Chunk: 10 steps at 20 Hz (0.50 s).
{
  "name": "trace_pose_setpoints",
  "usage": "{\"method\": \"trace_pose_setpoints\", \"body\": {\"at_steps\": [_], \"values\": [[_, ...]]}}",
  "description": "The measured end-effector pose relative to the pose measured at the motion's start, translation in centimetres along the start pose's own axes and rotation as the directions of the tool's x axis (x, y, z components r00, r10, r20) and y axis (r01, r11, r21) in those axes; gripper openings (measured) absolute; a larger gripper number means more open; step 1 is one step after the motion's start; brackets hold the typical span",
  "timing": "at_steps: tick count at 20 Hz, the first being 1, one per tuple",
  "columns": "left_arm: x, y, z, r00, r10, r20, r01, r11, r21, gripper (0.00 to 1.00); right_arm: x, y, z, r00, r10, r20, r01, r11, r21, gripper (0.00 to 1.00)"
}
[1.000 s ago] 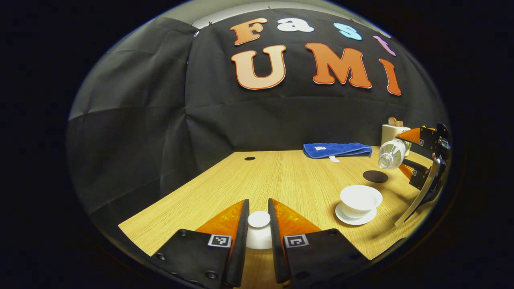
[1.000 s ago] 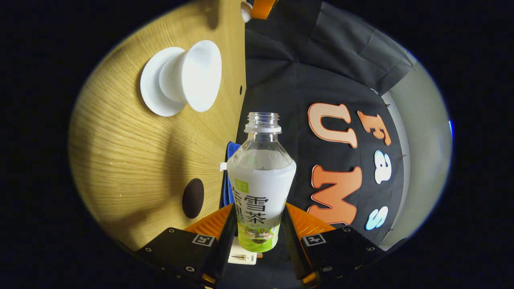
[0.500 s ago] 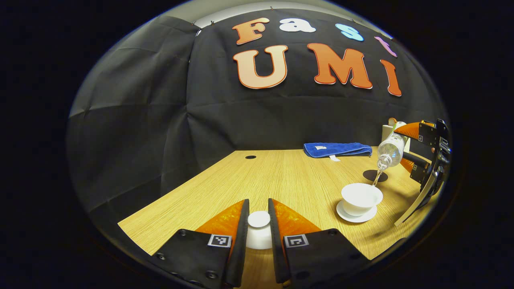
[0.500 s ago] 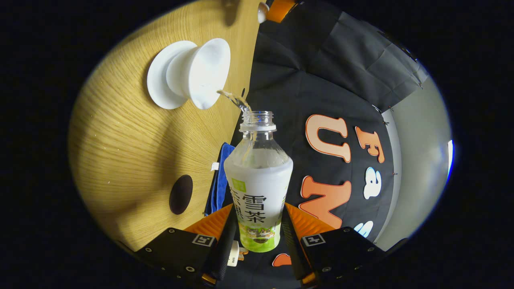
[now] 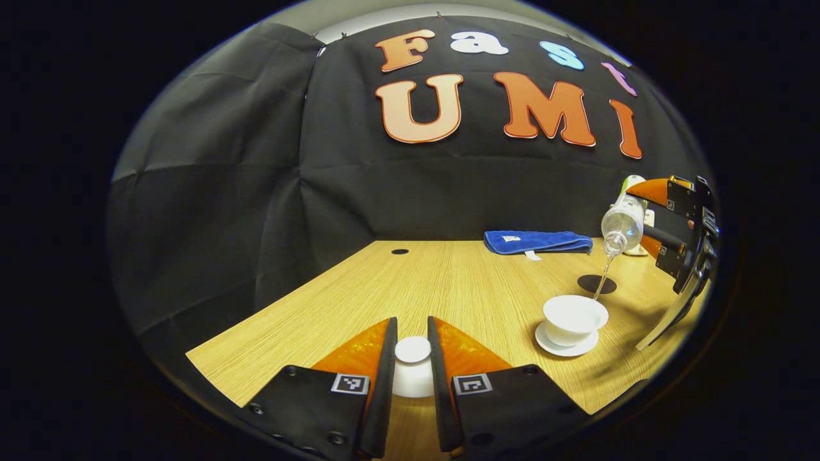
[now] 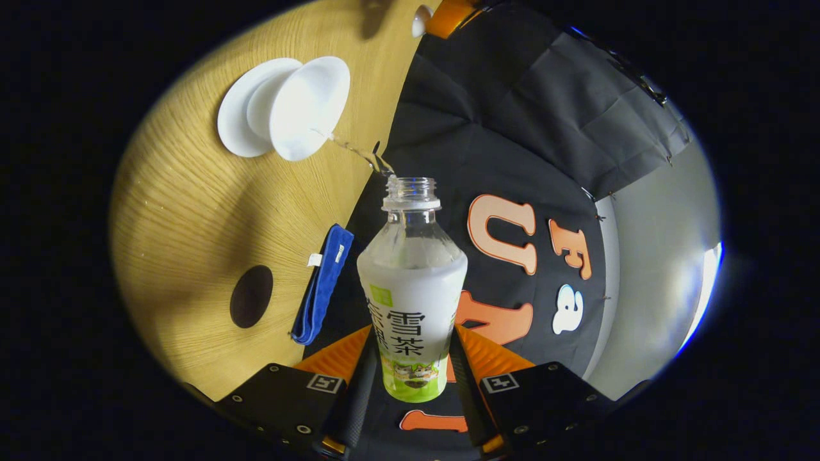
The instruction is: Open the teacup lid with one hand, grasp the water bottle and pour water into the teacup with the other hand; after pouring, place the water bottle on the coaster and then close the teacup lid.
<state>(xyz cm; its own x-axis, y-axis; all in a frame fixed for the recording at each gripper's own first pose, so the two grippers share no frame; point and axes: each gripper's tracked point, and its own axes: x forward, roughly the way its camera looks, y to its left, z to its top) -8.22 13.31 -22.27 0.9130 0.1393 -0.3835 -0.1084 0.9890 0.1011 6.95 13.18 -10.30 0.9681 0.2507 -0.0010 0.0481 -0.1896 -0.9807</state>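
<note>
Pouring | right hand-held gripper point(image 6: 410, 365) pinching tilted bottle point(image 6: 412, 288), stream entering teacup point(image 6: 301, 105) | left hand-held gripper point(image 5: 412, 365) pinching lid point(image 5: 412, 368) | advise steady tilt, mouth over cup centre.

We see even overhead light on the tabletop point(image 5: 448, 282), soft shadows beside the teacup point(image 5: 574, 318), strong fisheye bending at the edges, and sharp focus.

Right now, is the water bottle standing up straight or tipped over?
Tipped. The water bottle, held in the right gripper, leans mouth-down, and a stream of water falls from it into the open teacup.
</note>
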Motion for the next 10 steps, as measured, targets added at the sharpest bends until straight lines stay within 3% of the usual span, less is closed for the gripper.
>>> {"method": "trace_pose_setpoints", "body": {"at_steps": [10], "values": [[-0.3,0.4,0.4,1.000,0.013,0.020,-0.013,1.000,0.007,0.34,0.6,-2.5,0.1,0.998,-0.049,0.035,0.051,0.997,-0.065,0.67]]}}
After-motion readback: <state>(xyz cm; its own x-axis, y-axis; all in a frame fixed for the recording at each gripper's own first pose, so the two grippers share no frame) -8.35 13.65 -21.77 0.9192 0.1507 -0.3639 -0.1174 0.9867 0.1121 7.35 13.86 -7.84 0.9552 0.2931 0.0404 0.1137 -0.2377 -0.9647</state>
